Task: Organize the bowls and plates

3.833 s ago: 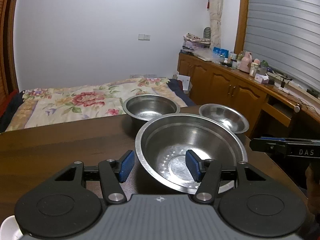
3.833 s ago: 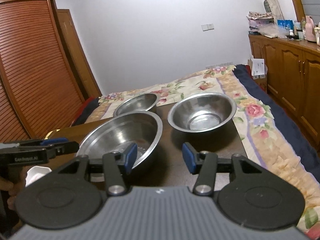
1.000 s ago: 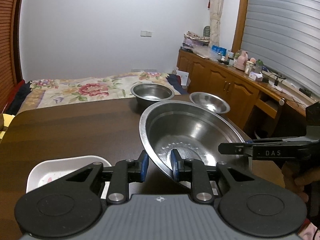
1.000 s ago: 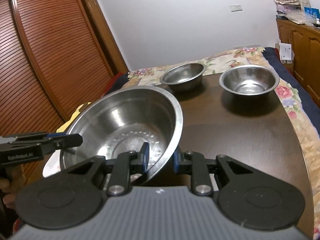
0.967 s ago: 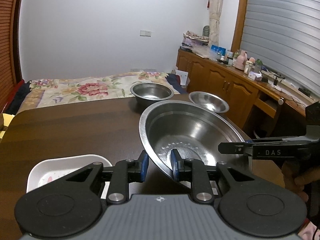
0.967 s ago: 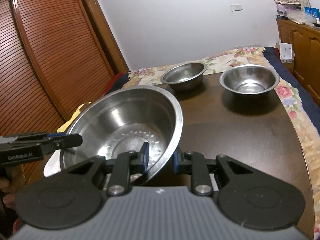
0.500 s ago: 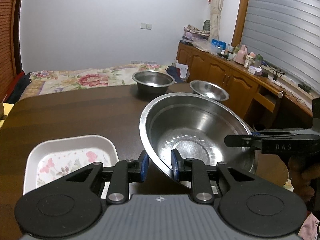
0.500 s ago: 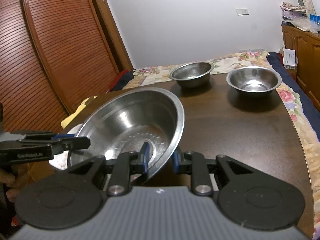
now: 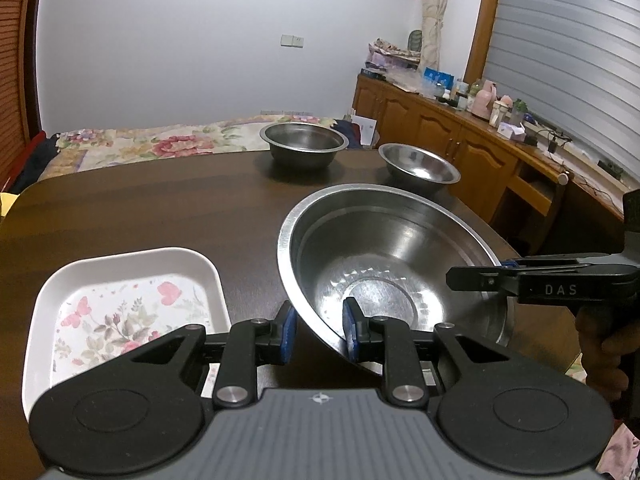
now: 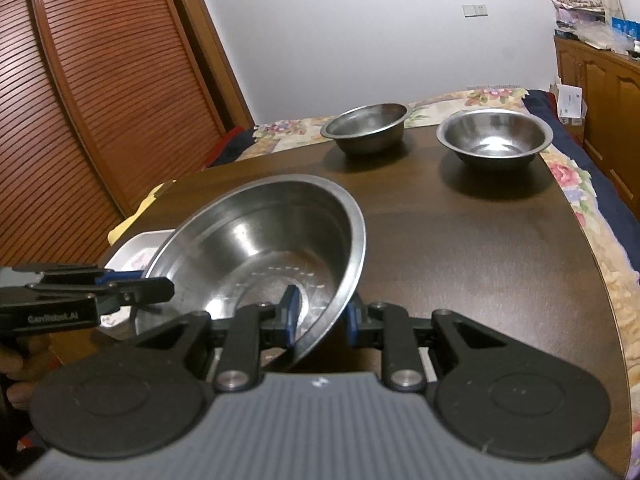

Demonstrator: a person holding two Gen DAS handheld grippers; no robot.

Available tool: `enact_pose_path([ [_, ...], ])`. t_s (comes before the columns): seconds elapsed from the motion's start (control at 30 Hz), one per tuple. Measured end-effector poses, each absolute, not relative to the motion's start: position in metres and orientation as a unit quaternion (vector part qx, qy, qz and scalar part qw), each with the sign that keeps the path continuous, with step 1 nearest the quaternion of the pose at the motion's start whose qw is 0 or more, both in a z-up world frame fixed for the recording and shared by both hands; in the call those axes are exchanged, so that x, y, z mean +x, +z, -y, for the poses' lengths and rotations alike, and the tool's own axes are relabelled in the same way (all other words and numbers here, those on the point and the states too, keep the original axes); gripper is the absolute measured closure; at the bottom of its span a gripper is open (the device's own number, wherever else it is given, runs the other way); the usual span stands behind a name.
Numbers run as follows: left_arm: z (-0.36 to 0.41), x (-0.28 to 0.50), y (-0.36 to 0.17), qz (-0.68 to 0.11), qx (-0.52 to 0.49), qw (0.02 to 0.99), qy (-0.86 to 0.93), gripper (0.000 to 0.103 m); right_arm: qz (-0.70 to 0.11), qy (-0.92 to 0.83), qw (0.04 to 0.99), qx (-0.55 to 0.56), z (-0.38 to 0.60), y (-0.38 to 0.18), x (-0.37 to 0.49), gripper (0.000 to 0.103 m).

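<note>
Steel, the big bowl [image 9: 394,268] hung tilted over the table [image 9: 140,208] — left gripper [image 9: 318,330] and right gripper [image 10: 320,316] each clamped its rim, its underside hidden, partly covering the white tray [image 9: 120,300].

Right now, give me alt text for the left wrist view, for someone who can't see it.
The left claw grips the near rim of a large steel bowl, and the right claw pinches its far side. A white floral tray lies left of it on the dark wooden table; two smaller steel bowls sit at the far edge.
</note>
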State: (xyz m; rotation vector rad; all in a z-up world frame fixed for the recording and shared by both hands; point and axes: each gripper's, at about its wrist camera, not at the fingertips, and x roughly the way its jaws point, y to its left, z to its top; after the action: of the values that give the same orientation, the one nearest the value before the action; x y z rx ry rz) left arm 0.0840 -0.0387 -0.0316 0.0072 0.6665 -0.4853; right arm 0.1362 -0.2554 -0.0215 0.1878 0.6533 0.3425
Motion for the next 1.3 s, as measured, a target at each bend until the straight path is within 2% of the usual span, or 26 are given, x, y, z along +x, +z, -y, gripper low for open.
enact_pose_path([
  [0.9, 0.036, 0.086, -0.036, -0.324, -0.006, 0.919, -0.227, 0.074, -0.317, 0.158, 0.931, 0.089, 0.254, -0.021, 0.14, 0.076],
  [1.13, 0.03, 0.086, -0.026, -0.31, -0.006, 0.925, -0.221, 0.066, -0.305, 0.15, 0.937, 0.086, 0.26, -0.011, 0.137, 0.069],
  [1.3, 0.03, 0.091, -0.007, -0.289, 0.005, 0.932, -0.22, 0.066, -0.287, 0.149, 0.943, 0.076, 0.264, 0.006, 0.137, 0.059],
])
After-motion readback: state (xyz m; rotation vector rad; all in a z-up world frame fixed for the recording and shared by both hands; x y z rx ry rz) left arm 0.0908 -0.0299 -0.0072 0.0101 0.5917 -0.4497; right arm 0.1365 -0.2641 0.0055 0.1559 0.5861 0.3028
